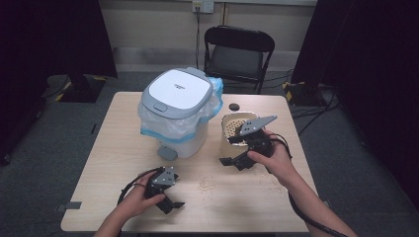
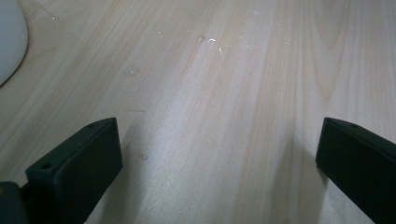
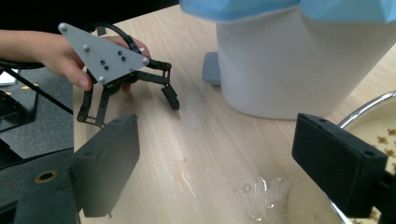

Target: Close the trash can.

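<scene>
My right gripper (image 1: 234,162) hovers open at the near left edge of a cream bowl (image 1: 231,127) with a speckled inside, right of the table's middle. In the right gripper view its jaws (image 3: 215,140) stand wide apart with bare table between them, and the right jaw is over the bowl's rim (image 3: 362,116). My left gripper (image 1: 173,205) rests low near the table's front left, open. Its jaws (image 2: 217,144) are spread over bare wood. The left gripper (image 3: 133,109) also appears farther off in the right gripper view, held by a hand.
A white pedal bin (image 1: 178,94) with a shut lid and a blue-edged plastic liner stands at the table's back middle. Its wall (image 3: 289,65) is close beside the bowl. Clear wet scraps (image 3: 264,191) lie on the wood. A small black disc (image 1: 233,106) sits behind the bowl. A chair (image 1: 239,54) stands beyond the table.
</scene>
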`<state>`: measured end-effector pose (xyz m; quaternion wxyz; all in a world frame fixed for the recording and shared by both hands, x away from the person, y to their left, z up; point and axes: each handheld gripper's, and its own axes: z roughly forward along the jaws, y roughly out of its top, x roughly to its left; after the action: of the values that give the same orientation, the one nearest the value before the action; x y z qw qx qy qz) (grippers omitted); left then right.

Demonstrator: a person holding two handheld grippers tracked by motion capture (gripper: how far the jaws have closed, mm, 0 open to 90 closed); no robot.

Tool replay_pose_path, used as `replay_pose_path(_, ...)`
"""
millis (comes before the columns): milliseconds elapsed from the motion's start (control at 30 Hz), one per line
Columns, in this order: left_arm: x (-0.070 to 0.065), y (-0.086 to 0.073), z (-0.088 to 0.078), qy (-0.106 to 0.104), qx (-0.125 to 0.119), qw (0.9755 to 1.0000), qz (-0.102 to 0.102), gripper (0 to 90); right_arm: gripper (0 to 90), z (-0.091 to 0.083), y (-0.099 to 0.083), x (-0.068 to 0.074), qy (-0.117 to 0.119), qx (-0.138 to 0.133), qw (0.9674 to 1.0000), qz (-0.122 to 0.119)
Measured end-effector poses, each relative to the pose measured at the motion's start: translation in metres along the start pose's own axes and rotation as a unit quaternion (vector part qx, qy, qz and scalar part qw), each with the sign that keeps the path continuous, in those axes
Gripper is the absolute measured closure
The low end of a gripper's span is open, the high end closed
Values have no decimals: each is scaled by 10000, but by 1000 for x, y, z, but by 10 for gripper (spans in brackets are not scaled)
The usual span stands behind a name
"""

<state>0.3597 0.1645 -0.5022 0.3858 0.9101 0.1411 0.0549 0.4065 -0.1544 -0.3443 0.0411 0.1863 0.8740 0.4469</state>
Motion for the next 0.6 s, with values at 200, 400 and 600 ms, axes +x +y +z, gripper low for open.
replay_pose_path(200,0,0,0,-11,7,10000,0,0,146,1,-12,1,49,-64,10000,55)
replay_pose_path(400,0,0,0,-9,26,10000,-13,0,146,2,-22,5,109,5,9999,56)
replay_pose_path(600,0,0,0,-9,27,10000,-11,0,146,2,-33,5,99,-33,9999,118)
